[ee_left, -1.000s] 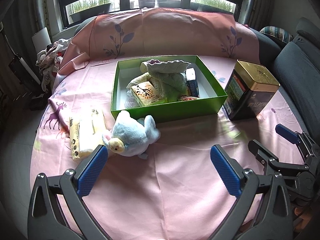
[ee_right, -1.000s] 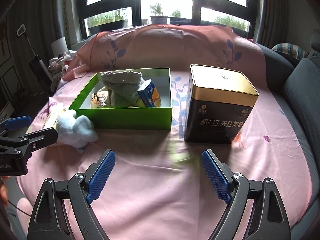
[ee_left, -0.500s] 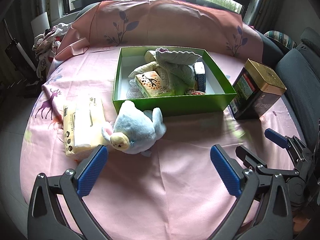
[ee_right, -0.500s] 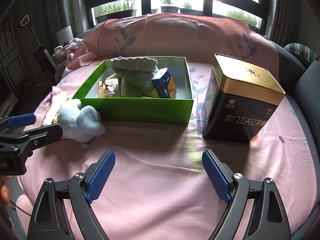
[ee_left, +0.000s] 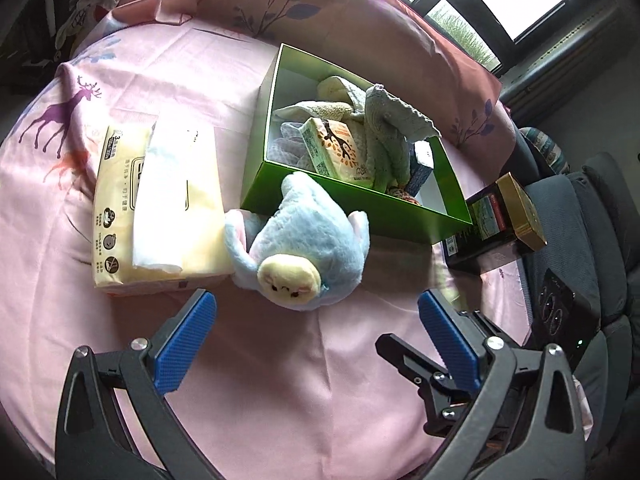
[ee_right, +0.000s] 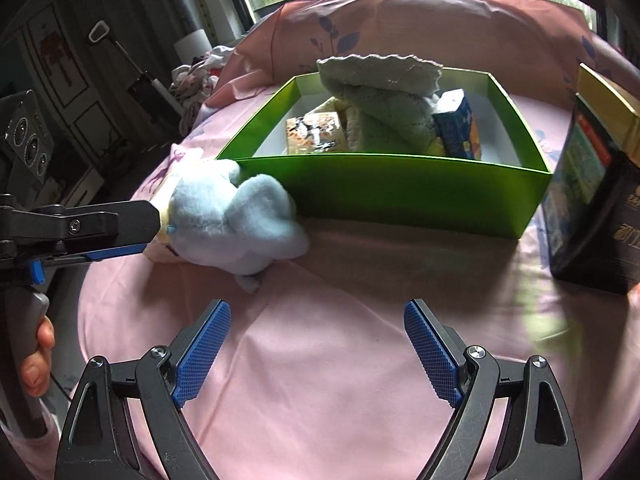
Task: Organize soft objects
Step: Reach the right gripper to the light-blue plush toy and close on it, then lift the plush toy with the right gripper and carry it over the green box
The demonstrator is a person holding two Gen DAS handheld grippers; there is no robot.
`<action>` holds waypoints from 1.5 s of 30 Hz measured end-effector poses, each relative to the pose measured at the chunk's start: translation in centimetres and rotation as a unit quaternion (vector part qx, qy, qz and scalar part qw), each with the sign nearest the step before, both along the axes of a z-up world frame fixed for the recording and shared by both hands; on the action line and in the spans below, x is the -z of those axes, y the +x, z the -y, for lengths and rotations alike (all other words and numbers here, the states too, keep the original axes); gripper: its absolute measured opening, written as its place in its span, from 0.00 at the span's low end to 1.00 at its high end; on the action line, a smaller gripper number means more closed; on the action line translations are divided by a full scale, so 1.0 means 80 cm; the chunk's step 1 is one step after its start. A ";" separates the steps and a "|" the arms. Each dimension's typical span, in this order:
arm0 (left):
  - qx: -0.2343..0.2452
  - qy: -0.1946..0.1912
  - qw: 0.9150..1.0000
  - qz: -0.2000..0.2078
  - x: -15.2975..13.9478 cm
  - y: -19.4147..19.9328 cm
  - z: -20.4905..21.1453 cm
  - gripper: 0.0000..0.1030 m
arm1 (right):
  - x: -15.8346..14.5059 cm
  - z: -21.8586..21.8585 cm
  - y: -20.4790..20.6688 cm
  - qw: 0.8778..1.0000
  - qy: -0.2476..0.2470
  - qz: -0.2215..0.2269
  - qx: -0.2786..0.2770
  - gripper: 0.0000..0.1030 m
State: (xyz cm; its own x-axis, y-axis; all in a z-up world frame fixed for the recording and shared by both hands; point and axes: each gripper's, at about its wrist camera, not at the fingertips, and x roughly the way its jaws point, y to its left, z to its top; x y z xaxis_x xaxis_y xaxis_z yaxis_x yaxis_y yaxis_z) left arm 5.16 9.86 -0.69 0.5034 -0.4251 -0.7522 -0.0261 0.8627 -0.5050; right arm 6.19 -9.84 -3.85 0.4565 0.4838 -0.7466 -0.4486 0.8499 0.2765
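Observation:
A light-blue plush toy (ee_left: 308, 240) with a cream face lies on the pink cloth, against the front wall of a green box (ee_left: 348, 212). In the box are folded towels (ee_left: 384, 120) and small cartons. My left gripper (ee_left: 316, 320) stands open just in front of the plush, touching nothing. A yellow tissue pack (ee_left: 160, 204) lies left of the plush. In the right wrist view the plush (ee_right: 232, 220) sits left of the green box (ee_right: 400, 188), and my right gripper (ee_right: 318, 328) is open over bare cloth.
A black and gold tin (ee_right: 600, 200) stands right of the box; it is also in the left wrist view as the tin (ee_left: 500, 220). The pink cloth (ee_right: 340, 360) covers a round table. A grey sofa (ee_left: 580, 240) is at the right, and clothes (ee_right: 196, 76) are piled at the back left.
Both grippers have come down and forward toward the table. The left one has rolled and closed in on the plush, which now looms larger. Nothing on the table has moved.

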 end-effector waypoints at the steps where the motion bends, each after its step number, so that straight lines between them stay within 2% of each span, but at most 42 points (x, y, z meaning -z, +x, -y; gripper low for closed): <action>1: -0.003 -0.009 1.000 -0.003 0.003 0.002 -0.003 0.95 | 0.004 -0.006 0.004 1.000 0.011 -0.005 -0.010 0.86; 7: -0.003 -0.036 0.999 -0.013 0.011 0.016 -0.002 0.87 | 0.008 -0.053 0.025 0.996 0.028 0.010 -0.081 0.86; 16: 0.002 -0.017 1.000 -0.021 0.018 0.032 0.005 0.84 | 0.018 -0.076 0.048 0.991 0.051 -0.001 -0.122 0.86; 19: -0.005 -0.007 1.000 -0.025 0.020 0.034 0.006 0.76 | 0.017 -0.076 0.049 0.990 0.056 0.005 -0.131 0.86; 22: -0.008 -0.003 1.000 -0.024 0.020 0.034 0.006 0.71 | 0.016 -0.074 0.047 0.988 0.064 0.011 -0.137 0.78; 23: -0.011 0.008 1.000 -0.024 0.020 0.033 0.006 0.63 | 0.014 -0.073 0.045 0.987 0.074 0.012 -0.143 0.67; 24: -0.010 0.011 1.000 -0.022 0.021 0.032 0.006 0.63 | 0.012 -0.072 0.044 0.987 0.075 0.014 -0.144 0.64; 31: -0.002 0.025 1.000 -0.017 0.019 0.022 0.011 0.63 | 0.010 -0.071 0.034 0.988 0.074 0.016 -0.137 0.62; 36: 0.007 0.018 1.000 -0.019 0.014 0.012 0.018 0.63 | 0.003 -0.066 0.022 0.989 0.072 0.021 -0.130 0.61; 45: 0.038 0.027 0.999 -0.001 -0.013 -0.016 0.050 0.63 | -0.025 -0.036 -0.011 0.991 0.083 0.041 -0.102 0.61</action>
